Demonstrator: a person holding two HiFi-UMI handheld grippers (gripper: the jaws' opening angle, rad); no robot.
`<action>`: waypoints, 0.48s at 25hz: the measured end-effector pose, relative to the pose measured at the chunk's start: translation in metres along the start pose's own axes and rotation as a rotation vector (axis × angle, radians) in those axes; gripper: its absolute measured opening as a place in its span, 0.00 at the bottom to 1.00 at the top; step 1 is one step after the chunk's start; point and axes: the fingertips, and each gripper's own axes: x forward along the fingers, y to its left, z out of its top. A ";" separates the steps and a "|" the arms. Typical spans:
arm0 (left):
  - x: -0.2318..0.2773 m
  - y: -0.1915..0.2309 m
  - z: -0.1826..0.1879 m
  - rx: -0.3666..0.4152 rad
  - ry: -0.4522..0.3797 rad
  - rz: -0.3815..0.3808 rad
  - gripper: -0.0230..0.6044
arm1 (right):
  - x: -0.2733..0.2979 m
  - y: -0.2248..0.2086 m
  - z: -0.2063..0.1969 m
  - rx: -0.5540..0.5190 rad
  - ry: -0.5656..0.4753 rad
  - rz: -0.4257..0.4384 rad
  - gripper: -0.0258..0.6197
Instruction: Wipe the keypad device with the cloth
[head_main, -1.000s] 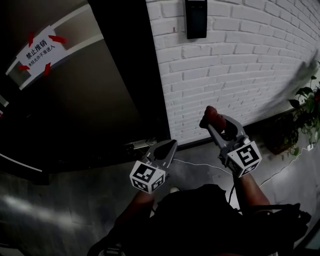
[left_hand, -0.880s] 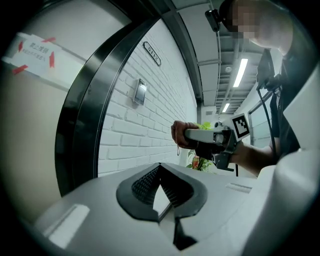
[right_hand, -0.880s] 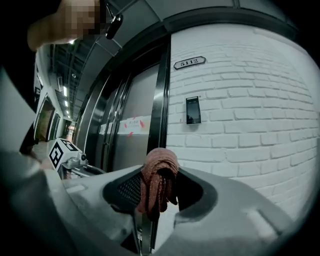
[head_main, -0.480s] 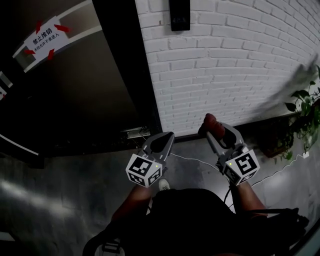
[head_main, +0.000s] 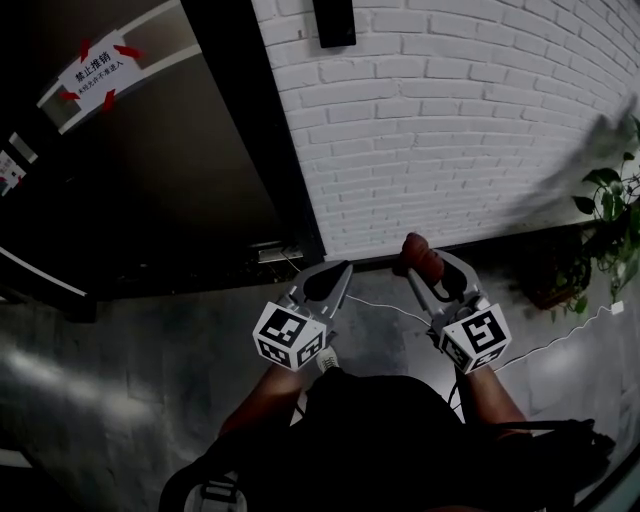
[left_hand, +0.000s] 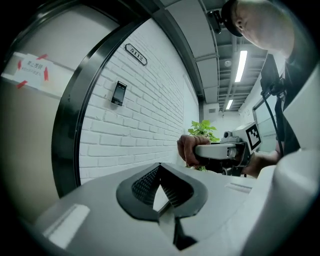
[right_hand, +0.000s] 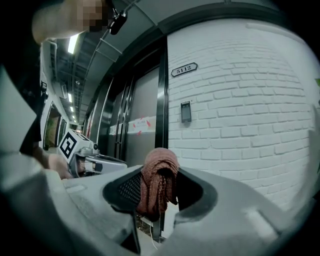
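Note:
The black keypad device (head_main: 334, 22) hangs on the white brick wall at the top of the head view; it is also small on the wall in the left gripper view (left_hand: 118, 93) and the right gripper view (right_hand: 186, 112). My right gripper (head_main: 420, 262) is shut on a bunched reddish-brown cloth (head_main: 419, 254), which sticks up between its jaws (right_hand: 159, 181). My left gripper (head_main: 334, 275) is shut with nothing in it, its pads (left_hand: 172, 189) meeting at the tip. Both grippers hang low, well below and away from the keypad.
A dark door with a black frame (head_main: 255, 130) stands left of the brick wall, with a white notice (head_main: 97, 74) taped on it. A potted plant (head_main: 608, 215) is at the right. A white cable (head_main: 560, 337) trails over the grey floor.
The view has shifted, so the keypad sits further left and higher in the frame. Both grippers have kept their hold and stayed side by side, drifting slightly left.

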 end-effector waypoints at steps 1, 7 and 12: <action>0.000 -0.003 0.000 0.004 -0.002 0.001 0.06 | -0.003 0.000 -0.003 0.000 0.003 -0.002 0.26; -0.002 -0.016 -0.003 0.009 -0.002 0.004 0.06 | -0.011 0.004 -0.005 -0.014 -0.002 0.016 0.26; 0.000 -0.020 0.001 0.020 -0.001 -0.002 0.06 | -0.012 -0.001 -0.006 -0.003 0.000 -0.002 0.26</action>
